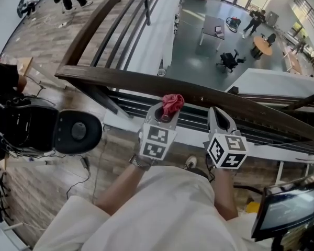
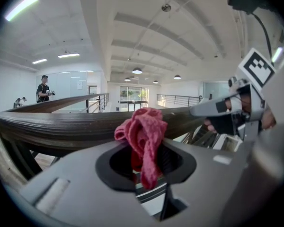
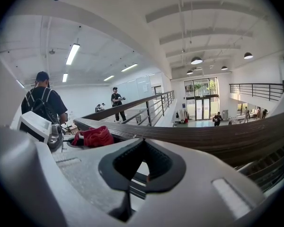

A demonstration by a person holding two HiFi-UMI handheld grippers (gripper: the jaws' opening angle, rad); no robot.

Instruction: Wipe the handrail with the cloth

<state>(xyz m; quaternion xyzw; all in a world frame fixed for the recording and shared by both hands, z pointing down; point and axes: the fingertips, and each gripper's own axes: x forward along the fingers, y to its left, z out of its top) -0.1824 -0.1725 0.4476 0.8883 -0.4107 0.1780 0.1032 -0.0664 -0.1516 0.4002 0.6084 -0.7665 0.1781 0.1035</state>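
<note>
My left gripper is clenched on the red cloth at mid-frame. The cloth's bunched top sits at the near edge of the dark handrail, though I cannot tell whether it touches. Its lower end is buried between the jaws. Just right of it, my right gripper is closed on nothing.

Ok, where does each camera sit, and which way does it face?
Head view: on the person's head, facing steeply down over the rail to the lower floor; forearms, left gripper and right gripper show.
Left gripper view: on the left gripper, facing across the rail; its jaws hold the cloth; right gripper at right.
Right gripper view: on the right gripper, facing across the rail; jaws empty; cloth at left.
Shared by all: rail, cloth.
</note>
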